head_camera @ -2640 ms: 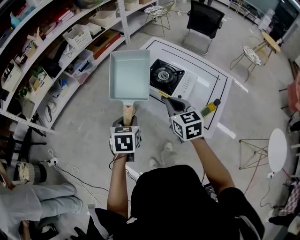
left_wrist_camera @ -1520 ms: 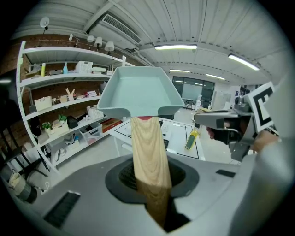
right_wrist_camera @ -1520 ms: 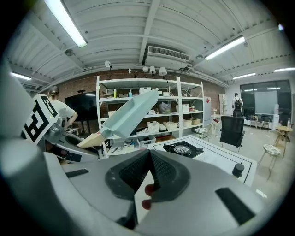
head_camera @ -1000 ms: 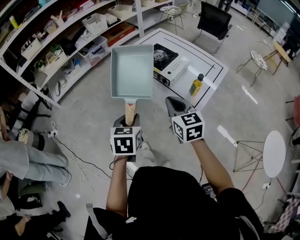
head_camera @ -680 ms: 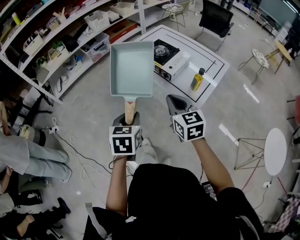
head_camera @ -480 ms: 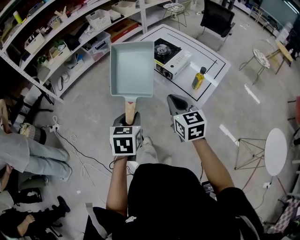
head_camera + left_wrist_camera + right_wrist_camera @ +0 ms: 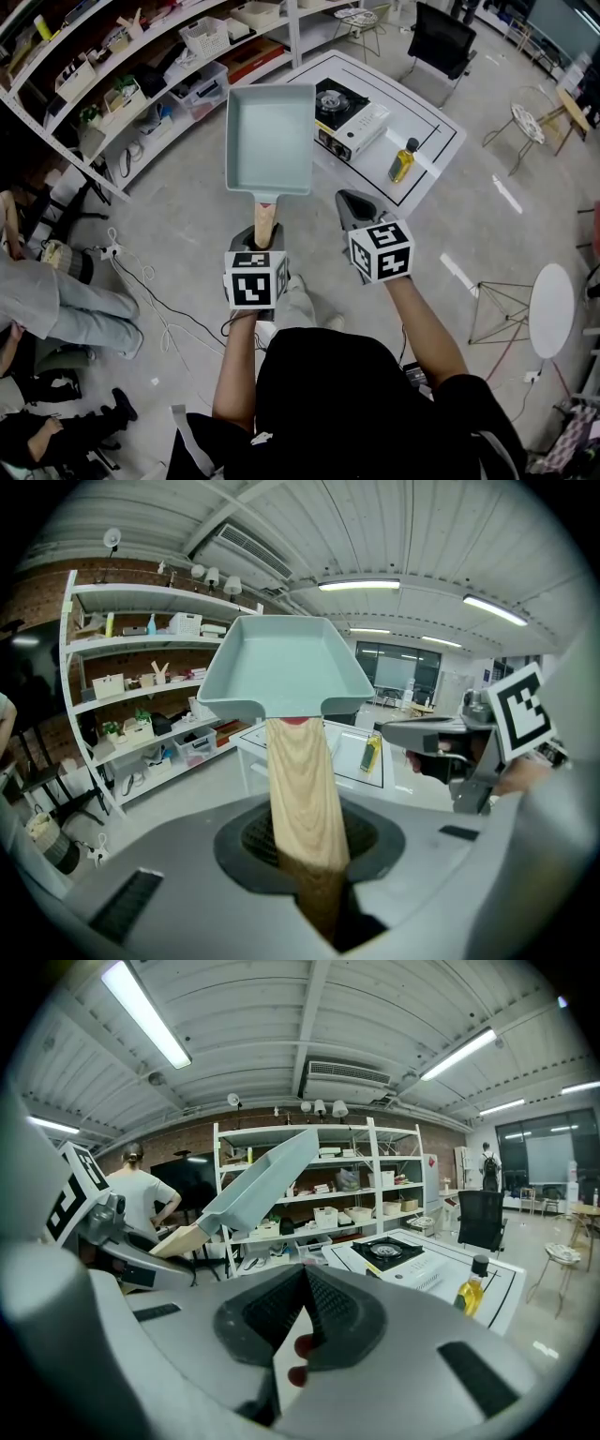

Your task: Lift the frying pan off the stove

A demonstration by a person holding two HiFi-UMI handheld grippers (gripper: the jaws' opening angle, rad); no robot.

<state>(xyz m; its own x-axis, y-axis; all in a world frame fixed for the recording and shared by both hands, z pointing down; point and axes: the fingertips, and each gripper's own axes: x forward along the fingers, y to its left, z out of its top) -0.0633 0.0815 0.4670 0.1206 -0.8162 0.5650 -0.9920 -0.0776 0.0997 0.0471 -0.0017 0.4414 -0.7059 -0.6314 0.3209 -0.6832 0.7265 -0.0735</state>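
Rectangular pale-teal frying pan (image 7: 270, 139), wooden handle (image 7: 264, 221), perhaps red-collared.

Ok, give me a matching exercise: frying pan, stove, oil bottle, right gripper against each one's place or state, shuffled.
1. frying pan
2. stove
3. oil bottle
4. right gripper

A. fingers together, nothing between them
B. on the white table, burner bare
C. in the air, handle clamped in left gripper
D. upright on the table, beside the stove

Pairs: 1-C, 2-B, 3-D, 4-A
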